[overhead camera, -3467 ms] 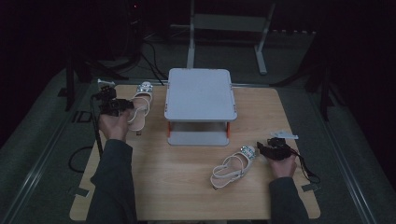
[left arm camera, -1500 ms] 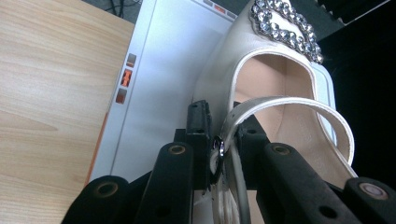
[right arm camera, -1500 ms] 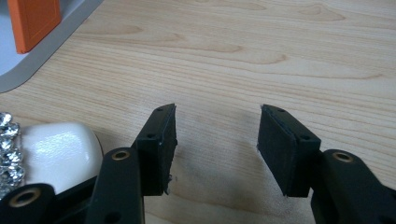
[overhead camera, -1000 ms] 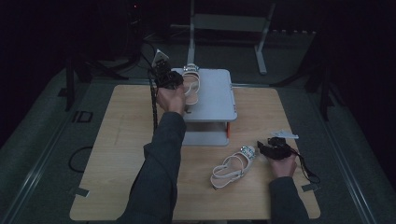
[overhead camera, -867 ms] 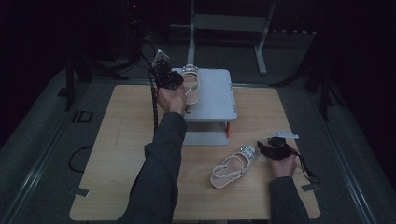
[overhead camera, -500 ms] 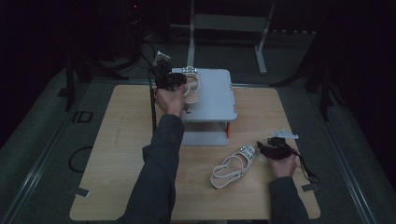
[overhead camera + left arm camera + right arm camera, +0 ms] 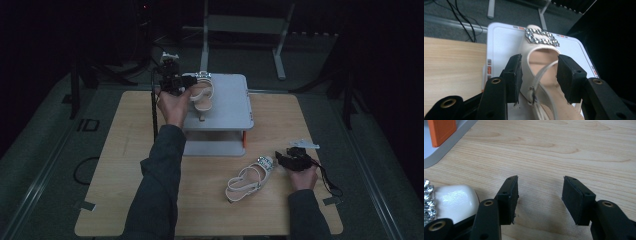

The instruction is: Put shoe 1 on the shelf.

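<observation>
**Left tongs released over the first sandal; second sandal beside the right tongs**

My left tongs (image 7: 537,75) have just been opening; the pads straddle the sandal on the shelf (image 7: 541,62) without pressing it, its long axis running away along the jaws, buckle farthest. My right tongs (image 7: 539,200) rest spread on the bench (image 7: 574,150), the second sandal (image 7: 248,178) lying just beside their left jaw.

Probably a dim lab: wooden table (image 7: 125,165), metal stand legs (image 7: 280,50), floor cables (image 7: 115,65).

Wooden table (image 7: 125,165) with a grey two-tier rack (image 7: 230,107) and a cream sandal (image 7: 247,179).
</observation>
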